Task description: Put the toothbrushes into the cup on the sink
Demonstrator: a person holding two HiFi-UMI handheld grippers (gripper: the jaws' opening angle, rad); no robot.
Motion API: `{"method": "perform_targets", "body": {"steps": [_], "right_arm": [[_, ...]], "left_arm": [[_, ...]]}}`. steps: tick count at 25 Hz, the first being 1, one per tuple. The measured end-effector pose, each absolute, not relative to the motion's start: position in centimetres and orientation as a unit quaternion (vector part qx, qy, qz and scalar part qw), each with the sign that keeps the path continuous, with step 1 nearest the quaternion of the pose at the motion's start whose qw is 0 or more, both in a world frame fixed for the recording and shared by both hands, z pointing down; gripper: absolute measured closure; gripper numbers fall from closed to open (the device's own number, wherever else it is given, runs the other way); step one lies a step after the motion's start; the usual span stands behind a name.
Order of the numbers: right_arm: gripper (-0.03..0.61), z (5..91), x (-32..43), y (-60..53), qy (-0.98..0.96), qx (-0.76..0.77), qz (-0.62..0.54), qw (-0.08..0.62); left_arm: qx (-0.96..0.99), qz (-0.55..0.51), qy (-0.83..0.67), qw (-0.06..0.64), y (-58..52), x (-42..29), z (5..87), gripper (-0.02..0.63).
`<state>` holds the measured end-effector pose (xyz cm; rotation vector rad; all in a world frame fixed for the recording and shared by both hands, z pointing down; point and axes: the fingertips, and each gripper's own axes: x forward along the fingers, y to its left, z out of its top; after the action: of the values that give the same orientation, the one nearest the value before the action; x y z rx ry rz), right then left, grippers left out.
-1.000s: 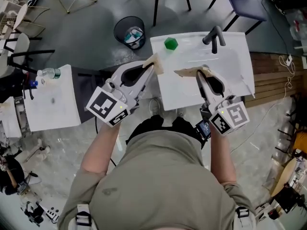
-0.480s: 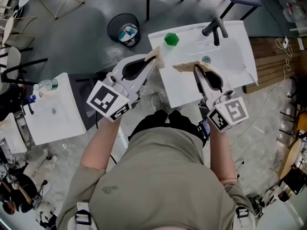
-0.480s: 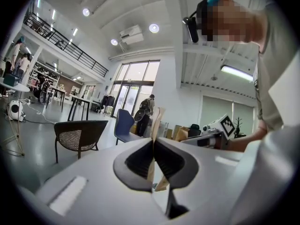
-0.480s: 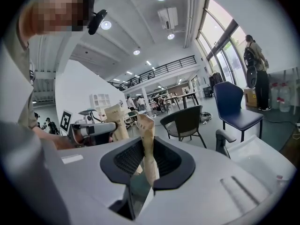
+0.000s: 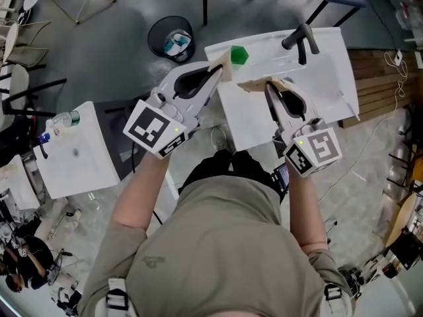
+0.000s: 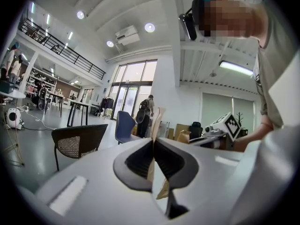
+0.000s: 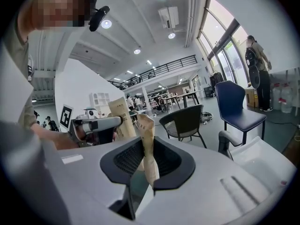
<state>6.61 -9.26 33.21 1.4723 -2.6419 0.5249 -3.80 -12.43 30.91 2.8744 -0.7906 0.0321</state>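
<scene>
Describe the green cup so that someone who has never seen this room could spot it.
Find the white sink in front of the person, with its black faucet at the far edge. The cup stands on the sink's far left corner, to the left of the faucet. It is the only bright green thing on the sink.

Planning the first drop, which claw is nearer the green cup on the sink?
Left. The left claw, shut on a paper packet, sits just below-left of the green cup. The right claw, holding another packet, is farther off, below-right over the sink.
</scene>
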Motion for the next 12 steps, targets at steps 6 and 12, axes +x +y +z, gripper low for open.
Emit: {"method": "perform_targets", "body": {"steps": [6,12], "right_arm": [[0.503,33.3,6.6,-10.5,-0.864,0.473,0.169,0.042],[0.503,33.7,6.7,-11.1,-0.865,0.47,0.171,0.048]], "left_arm": [[0.962,0.008,-0.265,0.063,-14.6,-2.8,30.5,0.606],[0.962,0.008,-0.266,0.063,-16.4,-2.2,31.2,0.606]]}}
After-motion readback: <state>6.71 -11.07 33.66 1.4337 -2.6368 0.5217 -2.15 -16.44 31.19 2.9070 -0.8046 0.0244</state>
